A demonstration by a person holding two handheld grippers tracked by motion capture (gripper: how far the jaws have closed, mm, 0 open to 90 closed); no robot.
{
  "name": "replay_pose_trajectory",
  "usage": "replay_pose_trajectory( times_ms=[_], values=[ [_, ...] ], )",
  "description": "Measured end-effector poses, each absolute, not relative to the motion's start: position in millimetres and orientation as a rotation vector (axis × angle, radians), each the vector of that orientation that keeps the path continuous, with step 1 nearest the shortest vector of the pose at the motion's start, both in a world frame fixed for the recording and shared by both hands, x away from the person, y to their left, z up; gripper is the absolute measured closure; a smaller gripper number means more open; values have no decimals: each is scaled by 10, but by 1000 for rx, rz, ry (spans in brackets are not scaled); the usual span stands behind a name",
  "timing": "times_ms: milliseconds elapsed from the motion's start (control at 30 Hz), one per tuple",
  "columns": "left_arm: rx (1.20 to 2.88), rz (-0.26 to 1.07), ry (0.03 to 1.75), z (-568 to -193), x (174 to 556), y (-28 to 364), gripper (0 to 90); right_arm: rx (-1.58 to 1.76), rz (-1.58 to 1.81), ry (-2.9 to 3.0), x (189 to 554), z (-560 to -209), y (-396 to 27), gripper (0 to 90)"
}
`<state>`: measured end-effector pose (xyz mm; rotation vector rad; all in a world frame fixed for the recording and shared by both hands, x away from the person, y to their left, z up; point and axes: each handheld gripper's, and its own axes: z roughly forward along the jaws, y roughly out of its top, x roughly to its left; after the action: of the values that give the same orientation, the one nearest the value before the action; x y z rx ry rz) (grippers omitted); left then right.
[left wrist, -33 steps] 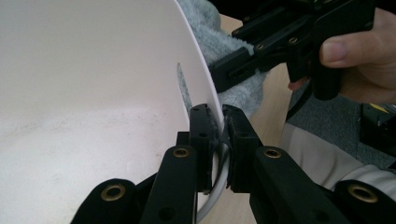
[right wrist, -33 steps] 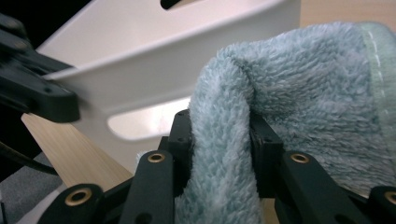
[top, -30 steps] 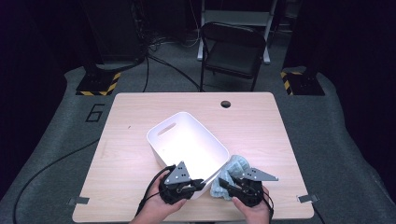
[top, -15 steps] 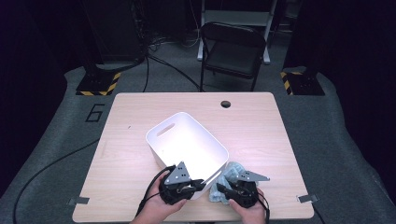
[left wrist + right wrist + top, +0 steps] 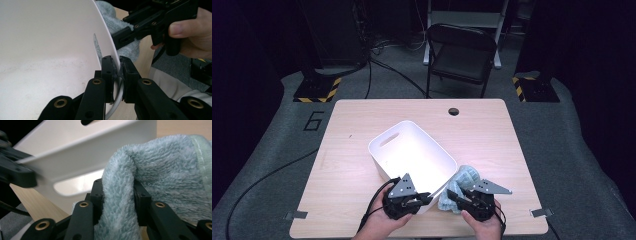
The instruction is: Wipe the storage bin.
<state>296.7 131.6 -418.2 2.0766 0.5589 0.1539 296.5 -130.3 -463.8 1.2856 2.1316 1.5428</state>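
On the left of the high view, the left gripper (image 5: 424,199) sat low at the near edge of the wooden table (image 5: 347,165), and its jaws were clamped on the near rim of the white plastic bin (image 5: 412,152). In the left gripper view that grip was plain: the thin white wall of the bin (image 5: 50,50) ran right between the two black pads, pinched tight, with the handle slot of the wall just above them. The bin itself stood tilted on the table, its open mouth facing up and its far wall with a handle cut-out turned toward the back of the table. Moving right, the pale blue-green fluffy towel (image 5: 462,182) lay bunched just beside the bin's near right corner, touching its outer wall. Further right, the right gripper (image 5: 453,196) came in from the bottom edge with its jaws closed on a fold of that towel. The right gripper view showed it well: a thick ridge of the towel (image 5: 120,202) was squeezed between the two pads, the rest of the cloth ballooning up and to the right, a stitched hem along its far edge, and the white bin wall (image 5: 75,157) with its slot standing just behind. Beyond the table, a dark folding chair (image 5: 462,55) stood on the grey floor.
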Motion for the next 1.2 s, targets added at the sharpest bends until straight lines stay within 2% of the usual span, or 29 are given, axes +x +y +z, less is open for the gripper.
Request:
replay_pose_trajectory(
  times_ms=[233, 400, 1000, 1200],
  values=[
    [2074, 155, 559, -4185, 2962, 1312, 823, 1200, 1607, 2102, 2840, -4390, -1242, 671],
    [2076, 153, 556, -4186, 2965, 1310, 821, 1161, 1596, 2113, 2811, -4356, -1205, 673],
    [2060, 145, 569, -4198, 2966, 1306, 815, 1243, 1547, 2186, 2935, -4629, -1245, 695],
    [2059, 142, 568, -4200, 2964, 1303, 814, 1307, 1414, 2274, 2973, -4883, -1178, 696]
  ],
)
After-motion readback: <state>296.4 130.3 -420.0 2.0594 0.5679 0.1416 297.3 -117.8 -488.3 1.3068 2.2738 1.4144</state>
